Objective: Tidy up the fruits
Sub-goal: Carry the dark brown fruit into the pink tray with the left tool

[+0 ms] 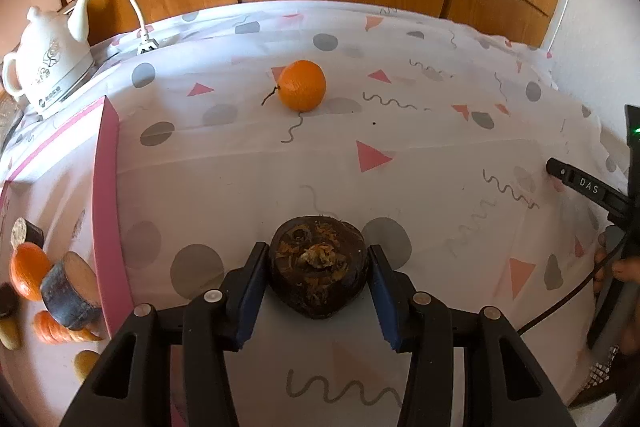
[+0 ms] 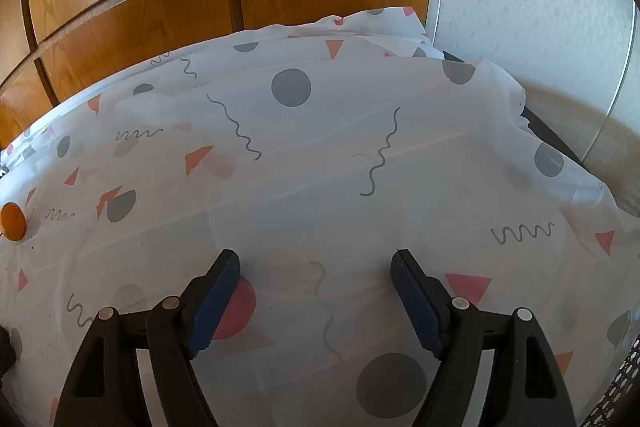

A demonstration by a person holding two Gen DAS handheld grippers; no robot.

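Left gripper (image 1: 318, 291) pinches a dark brown fruit (image 1: 318, 269) near the table's front; right gripper (image 2: 316, 301) hovers spread and empty. Transfer step: next, carry it left into the pink box (image 1: 108, 211); a tangerine (image 1: 302, 85) waits farther back.

A dark brown water chestnut (image 1: 318, 277) is sitting near, root scar (flaky, orange) facing up. An orange (image 1: 302, 85) with a stem is lying farther back.
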